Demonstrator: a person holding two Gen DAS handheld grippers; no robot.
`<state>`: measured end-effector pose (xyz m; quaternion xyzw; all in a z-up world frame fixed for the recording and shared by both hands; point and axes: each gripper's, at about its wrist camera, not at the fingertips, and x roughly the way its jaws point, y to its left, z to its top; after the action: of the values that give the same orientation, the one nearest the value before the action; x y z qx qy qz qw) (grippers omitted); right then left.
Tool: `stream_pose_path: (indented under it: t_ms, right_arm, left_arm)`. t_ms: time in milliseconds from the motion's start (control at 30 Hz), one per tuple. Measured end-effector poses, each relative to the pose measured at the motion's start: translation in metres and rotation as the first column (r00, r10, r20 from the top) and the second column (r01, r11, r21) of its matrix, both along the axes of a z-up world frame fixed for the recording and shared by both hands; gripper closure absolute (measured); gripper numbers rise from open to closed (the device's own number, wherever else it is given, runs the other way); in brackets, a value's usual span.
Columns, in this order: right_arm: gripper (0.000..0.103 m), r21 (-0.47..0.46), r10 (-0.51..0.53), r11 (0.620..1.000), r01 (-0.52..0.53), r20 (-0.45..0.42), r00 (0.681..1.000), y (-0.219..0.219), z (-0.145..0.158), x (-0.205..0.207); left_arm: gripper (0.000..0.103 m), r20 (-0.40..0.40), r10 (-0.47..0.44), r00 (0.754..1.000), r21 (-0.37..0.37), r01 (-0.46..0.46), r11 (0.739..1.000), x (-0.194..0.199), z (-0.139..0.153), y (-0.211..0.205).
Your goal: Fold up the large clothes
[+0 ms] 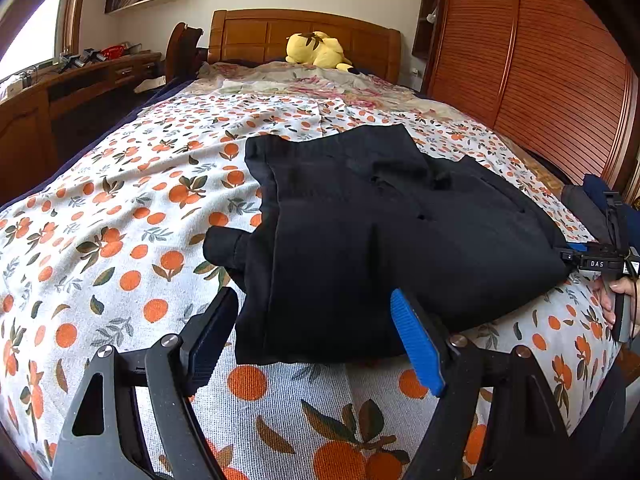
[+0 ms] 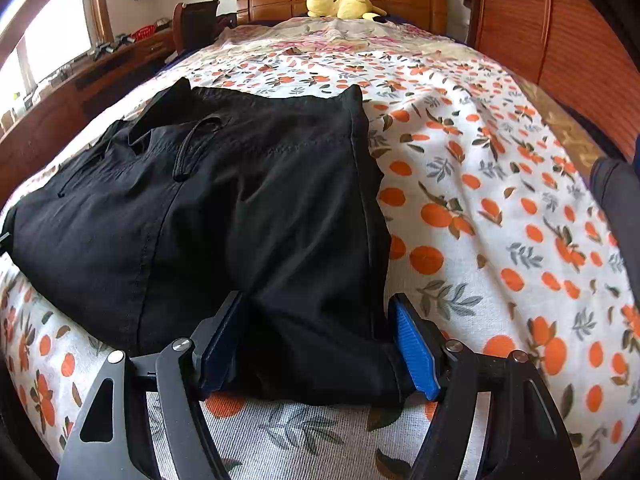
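Blue-padded fingers of my left gripper filled the bottom of the left wrist view, spread wide, with the near hem of the black garment lying between them but not pinched. That garment, folded into a thick bundle, lay in the middle of the frame on the bed sheet, which was white with an orange fruit print. At the right edge of that view I could see my right gripper, held in my hand, just beside the bundle's right corner.

In the right wrist view the fingers of my right gripper stood wide as well, at the bottom of the frame, straddling the near right corner of the black garment. Its cloth sat between the pads; the right blue pad lay against the fabric's edge, yet whether it pressed I could not tell, and nothing was squeezed. A loop of cord showed on the garment toward the upper left of the frame.

Farther up, at the top centre of both views, a yellow plush toy rested against the wooden headboard. A wooden wardrobe filled the upper right, and a desk with small clutter ran along the left under the window.
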<state>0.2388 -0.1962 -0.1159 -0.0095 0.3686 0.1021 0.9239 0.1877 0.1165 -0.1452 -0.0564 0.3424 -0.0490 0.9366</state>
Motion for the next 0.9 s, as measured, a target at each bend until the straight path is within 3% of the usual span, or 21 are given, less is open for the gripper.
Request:
stream_pose_path:
  t_ms: [333, 400, 433, 467, 533, 567, 633, 667, 900]
  right_arm:
    - [0.027, 0.012, -0.002, 1.0, 0.002, 0.022, 1.0, -0.001, -0.006, -0.004]
    - [0.027, 0.016, -0.001, 1.0, 0.001, 0.022, 1.0, -0.002, -0.006, -0.004]
    - [0.03, 0.02, 0.003, 1.0, -0.004, 0.028, 1.0, -0.002, -0.005, -0.005]
    - [0.042, 0.023, 0.018, 1.0, -0.019, 0.041, 0.999, -0.001, -0.003, -0.008]
    - [0.059, -0.011, 0.037, 0.999, -0.036, 0.076, 0.996, 0.006, 0.002, -0.015]
    - [0.069, -0.029, 0.038, 0.999, -0.036, 0.088, 0.995, 0.009, 0.003, -0.017]
    - [0.081, -0.045, 0.035, 0.999, -0.031, 0.111, 0.993, 0.012, 0.008, -0.022]
    - [0.086, -0.037, 0.037, 0.999, -0.033, 0.117, 0.992, 0.011, 0.01, -0.024]
    - [0.094, -0.032, 0.075, 0.997, -0.071, 0.177, 0.981, 0.002, 0.03, -0.06]
  left_arm:
    - [0.024, 0.002, -0.009, 1.0, -0.001, 0.009, 1.0, 0.0, -0.003, -0.003]
    - [0.032, 0.006, -0.021, 1.0, -0.01, 0.021, 1.0, -0.001, -0.001, -0.002]
    - [0.038, 0.007, -0.011, 1.0, -0.014, 0.012, 1.0, -0.001, -0.001, -0.002]
    - [0.042, 0.013, 0.001, 1.0, -0.021, -0.001, 1.0, -0.002, 0.001, 0.0]
    - [0.064, 0.016, 0.015, 1.0, -0.029, -0.014, 0.999, -0.002, 0.005, 0.003]
    - [0.067, 0.016, 0.017, 1.0, -0.037, -0.017, 0.999, -0.002, 0.007, 0.005]
    - [0.083, 0.017, 0.013, 1.0, -0.049, -0.013, 0.999, -0.002, 0.011, 0.008]
    - [0.085, 0.016, 0.009, 1.0, -0.047, -0.009, 0.999, -0.003, 0.013, 0.008]
    - [0.093, 0.034, -0.004, 0.999, 0.013, 0.004, 1.0, -0.022, 0.025, -0.006]
